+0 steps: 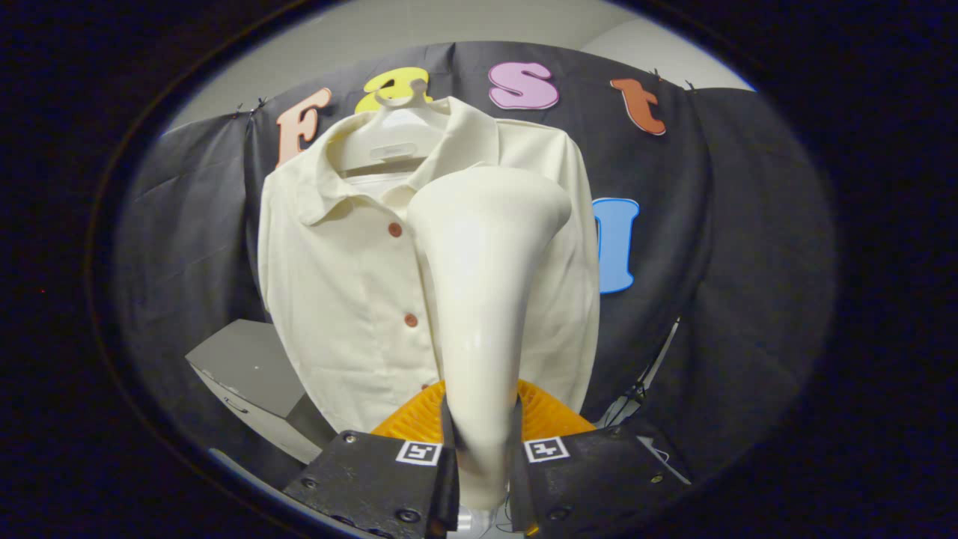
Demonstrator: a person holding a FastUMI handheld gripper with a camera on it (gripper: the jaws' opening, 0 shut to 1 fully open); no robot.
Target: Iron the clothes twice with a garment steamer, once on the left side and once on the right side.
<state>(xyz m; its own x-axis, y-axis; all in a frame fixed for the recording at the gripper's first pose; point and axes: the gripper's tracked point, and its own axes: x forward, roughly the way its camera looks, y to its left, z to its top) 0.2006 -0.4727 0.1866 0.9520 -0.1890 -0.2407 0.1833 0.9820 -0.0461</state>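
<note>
No readable word or number anywhere; only two square black-and-white markers [419, 453], without letters, on the fingers [374, 479] of the gripper [483, 464], both pressed on the garment steamer [486, 284]; small raised plate [393, 152] on the hanger [389, 123], too faint to read.

Camera on the gripper, looking forward along its fingers.

It sits low behind the gripper [483, 457], whose fingers clamp the steamer [483, 299] handle, and faces the shirt [352, 299] hanging on the hanger [393, 142] against the black cloth wall [748, 262]. The steamer rises close in front; the shirt is near, just beyond it.
</note>
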